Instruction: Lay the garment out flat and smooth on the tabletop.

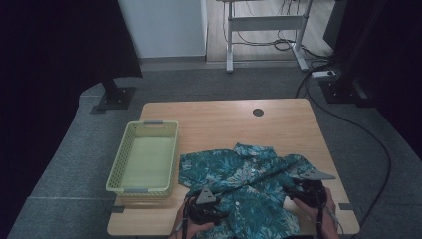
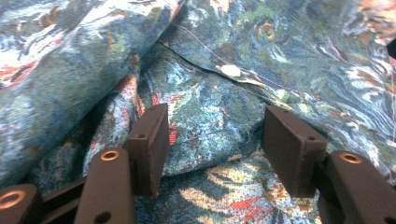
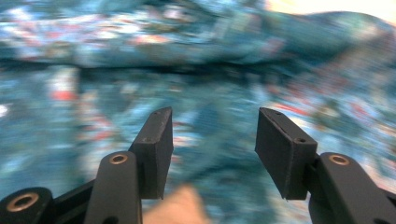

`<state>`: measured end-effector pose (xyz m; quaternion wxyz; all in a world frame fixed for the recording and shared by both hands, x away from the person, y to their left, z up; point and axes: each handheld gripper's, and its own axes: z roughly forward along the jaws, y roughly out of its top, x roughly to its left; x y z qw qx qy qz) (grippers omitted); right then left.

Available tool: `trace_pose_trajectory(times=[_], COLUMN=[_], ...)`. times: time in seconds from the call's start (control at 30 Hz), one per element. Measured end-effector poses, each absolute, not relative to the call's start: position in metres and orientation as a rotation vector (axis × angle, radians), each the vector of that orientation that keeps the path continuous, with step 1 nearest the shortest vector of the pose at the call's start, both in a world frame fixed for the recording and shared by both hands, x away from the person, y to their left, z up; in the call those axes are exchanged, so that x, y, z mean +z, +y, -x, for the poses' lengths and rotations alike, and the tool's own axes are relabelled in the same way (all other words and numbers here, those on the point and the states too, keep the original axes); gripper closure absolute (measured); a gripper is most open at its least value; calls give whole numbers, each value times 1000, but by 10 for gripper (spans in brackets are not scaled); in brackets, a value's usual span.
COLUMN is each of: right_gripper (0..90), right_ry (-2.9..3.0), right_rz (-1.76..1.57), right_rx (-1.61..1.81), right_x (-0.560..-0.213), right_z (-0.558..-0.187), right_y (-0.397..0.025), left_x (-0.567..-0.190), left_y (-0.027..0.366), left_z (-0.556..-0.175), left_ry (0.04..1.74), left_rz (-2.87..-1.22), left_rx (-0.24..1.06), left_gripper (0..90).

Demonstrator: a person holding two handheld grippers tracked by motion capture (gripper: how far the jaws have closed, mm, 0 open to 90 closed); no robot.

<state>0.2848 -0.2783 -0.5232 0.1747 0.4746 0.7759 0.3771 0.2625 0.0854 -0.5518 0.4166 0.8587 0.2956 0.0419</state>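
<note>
Teal leaf-print fabric shirt lies crumpled at the wooden desk's near edge, unfolded. My left claw and right claw gape wide over it, nothing gripped. Yellow-green plastic basket empty, left edge.

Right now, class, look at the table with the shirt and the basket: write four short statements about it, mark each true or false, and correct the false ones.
1. The basket holds nothing. True.
2. The shirt lies inside the basket. False: it lies crumpled on the table, beside the basket.
3. The left gripper is open over the shirt. True.
4. The right gripper is shut. False: its jaws stand apart.
</note>
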Motion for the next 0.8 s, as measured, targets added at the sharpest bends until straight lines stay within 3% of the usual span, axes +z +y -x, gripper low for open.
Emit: trace_pose_trajectory(times=[0.47,0.8], right_gripper=[440,440], right_ry=[2384,2378], right_rz=[-1253,-1240], right_rx=[1026,998], right_x=[-540,-547], right_z=[-262,-253], right_y=[-202,-198], left_x=[-550,-542], left_y=[86,82], left_z=[-260,-255], left_ry=[732,696], left_rz=[-2171,-2167], left_rx=[76,88], left_gripper=[413,408])
